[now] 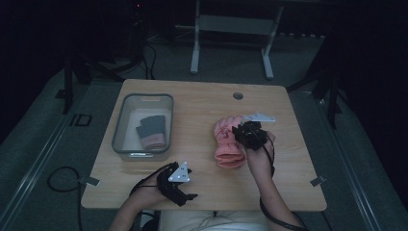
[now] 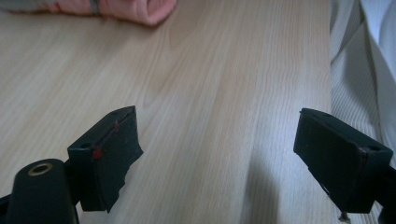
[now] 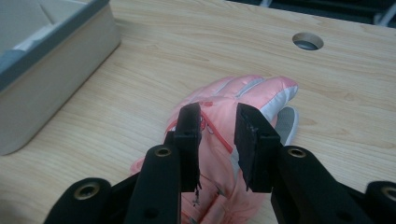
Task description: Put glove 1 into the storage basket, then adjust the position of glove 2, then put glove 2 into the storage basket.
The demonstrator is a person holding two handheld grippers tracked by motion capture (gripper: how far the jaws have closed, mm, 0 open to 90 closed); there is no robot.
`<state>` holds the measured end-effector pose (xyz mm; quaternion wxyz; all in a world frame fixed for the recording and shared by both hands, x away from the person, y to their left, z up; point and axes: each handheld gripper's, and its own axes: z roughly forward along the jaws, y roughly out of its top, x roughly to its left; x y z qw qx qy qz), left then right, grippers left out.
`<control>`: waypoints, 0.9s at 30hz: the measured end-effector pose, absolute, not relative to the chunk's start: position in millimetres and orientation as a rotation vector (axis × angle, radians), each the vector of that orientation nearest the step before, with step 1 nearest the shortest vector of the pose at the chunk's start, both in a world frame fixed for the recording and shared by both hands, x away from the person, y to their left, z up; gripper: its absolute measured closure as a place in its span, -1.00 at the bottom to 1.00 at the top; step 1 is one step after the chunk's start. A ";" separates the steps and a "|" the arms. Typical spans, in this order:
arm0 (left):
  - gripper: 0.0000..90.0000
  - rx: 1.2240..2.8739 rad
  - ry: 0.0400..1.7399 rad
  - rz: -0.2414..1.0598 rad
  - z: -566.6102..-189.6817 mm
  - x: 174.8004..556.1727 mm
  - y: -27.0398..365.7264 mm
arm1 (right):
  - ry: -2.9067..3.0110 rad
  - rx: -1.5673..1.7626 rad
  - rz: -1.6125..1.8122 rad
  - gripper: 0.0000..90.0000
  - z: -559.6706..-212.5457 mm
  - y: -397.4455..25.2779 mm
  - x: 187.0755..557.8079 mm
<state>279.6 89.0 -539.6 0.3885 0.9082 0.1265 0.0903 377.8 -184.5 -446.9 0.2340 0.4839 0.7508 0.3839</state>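
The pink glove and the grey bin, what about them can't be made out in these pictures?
- Pink glove, high view: its right side is covered by the right gripper.
- Same glove, right gripper view: whether the jaws pinch fabric or hover; the cuff runs behind them.
- Grey bin, high view: the dark and pink item inside is too small and dim to identify.

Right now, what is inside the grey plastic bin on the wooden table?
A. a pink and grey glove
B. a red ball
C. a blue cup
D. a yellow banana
A: in the high view, a pink and grey glove lies in the grey plastic bin, like the padded pink glove on the wooden table under the right claw.
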 end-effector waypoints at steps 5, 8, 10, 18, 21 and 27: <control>-0.69 2.243 0.358 0.249 -529.4 280.1 88.8 | 2.061 1.322 1.050 0.57 -444.4 -193.3 380.1; -0.69 2.211 0.384 0.244 -525.7 280.4 89.0 | 2.055 1.307 1.047 0.57 -440.7 -200.2 379.4; -0.69 2.204 0.398 0.254 -523.6 281.1 88.0 | 2.057 1.299 1.053 0.55 -438.5 -204.0 378.8; -0.69 2.213 0.485 0.200 -508.7 291.5 71.0 | 2.091 1.284 1.108 0.53 -430.0 -212.4 382.2; -0.69 2.215 0.515 0.203 -498.3 297.6 62.5 | 2.117 1.249 1.130 0.53 -423.6 -212.1 384.6; -0.68 2.193 0.557 0.281 -472.4 321.3 46.2 | 2.153 1.175 1.124 0.48 -422.3 -206.5 393.0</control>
